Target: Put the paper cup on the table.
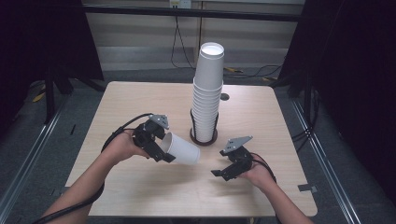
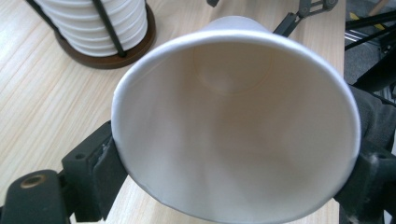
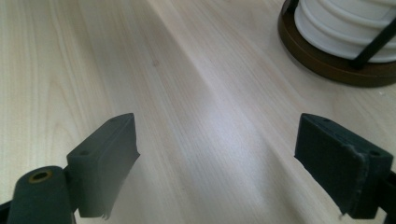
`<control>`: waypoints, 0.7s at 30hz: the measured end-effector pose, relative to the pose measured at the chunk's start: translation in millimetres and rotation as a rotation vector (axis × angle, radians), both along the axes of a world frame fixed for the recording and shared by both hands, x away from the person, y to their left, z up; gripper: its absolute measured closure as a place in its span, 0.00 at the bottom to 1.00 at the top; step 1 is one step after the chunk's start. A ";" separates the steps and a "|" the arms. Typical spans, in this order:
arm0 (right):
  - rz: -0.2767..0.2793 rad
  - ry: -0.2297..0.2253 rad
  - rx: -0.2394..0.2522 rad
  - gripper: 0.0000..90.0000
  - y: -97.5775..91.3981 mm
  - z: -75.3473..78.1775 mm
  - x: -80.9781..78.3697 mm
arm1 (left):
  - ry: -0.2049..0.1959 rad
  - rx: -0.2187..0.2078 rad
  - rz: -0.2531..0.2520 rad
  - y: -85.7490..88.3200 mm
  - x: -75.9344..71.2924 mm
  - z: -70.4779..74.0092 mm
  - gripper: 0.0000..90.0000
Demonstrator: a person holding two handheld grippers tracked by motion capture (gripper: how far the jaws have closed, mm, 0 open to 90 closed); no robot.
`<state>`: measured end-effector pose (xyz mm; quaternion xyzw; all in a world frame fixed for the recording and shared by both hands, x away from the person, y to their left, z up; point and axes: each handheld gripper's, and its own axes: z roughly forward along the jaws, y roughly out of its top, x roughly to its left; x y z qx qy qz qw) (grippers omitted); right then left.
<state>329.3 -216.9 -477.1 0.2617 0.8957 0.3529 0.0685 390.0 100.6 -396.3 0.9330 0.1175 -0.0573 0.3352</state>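
Clamped between the jaws of the left gripper point(image 1: 161, 148), a white paper cup point(image 1: 183, 149) is held on its side just above the wooden table point(image 1: 140, 186), near the stacked cups point(image 1: 207, 93) in their holder point(image 1: 204, 136). The right gripper point(image 1: 223, 171) is spread wide, nothing between its jaws.

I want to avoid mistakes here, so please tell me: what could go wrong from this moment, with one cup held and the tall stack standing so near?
1. The left tool grips the paper cup by its rim, which looks squeezed slightly oval; more pressure may crease it.
2. The cup stack rises high above its holder; a bump from either hand could topple it.
3. The right tool is open and empty near the table; it may scrape it.
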 end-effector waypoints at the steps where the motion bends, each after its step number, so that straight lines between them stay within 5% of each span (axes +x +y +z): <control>1: -0.002 -0.001 -0.004 0.14 -0.8 -1.5 -0.3 | -0.002 0.000 0.003 1.7 -0.2 0.0 0.13; 15: 0.000 -0.015 -0.066 0.14 2.2 -15.2 -2.7 | 0.011 0.064 0.049 9.0 -0.9 -3.2 0.12; 21: -0.016 -0.019 -0.051 0.14 1.3 -20.5 -5.0 | 0.013 0.109 0.051 12.7 0.5 -2.3 0.12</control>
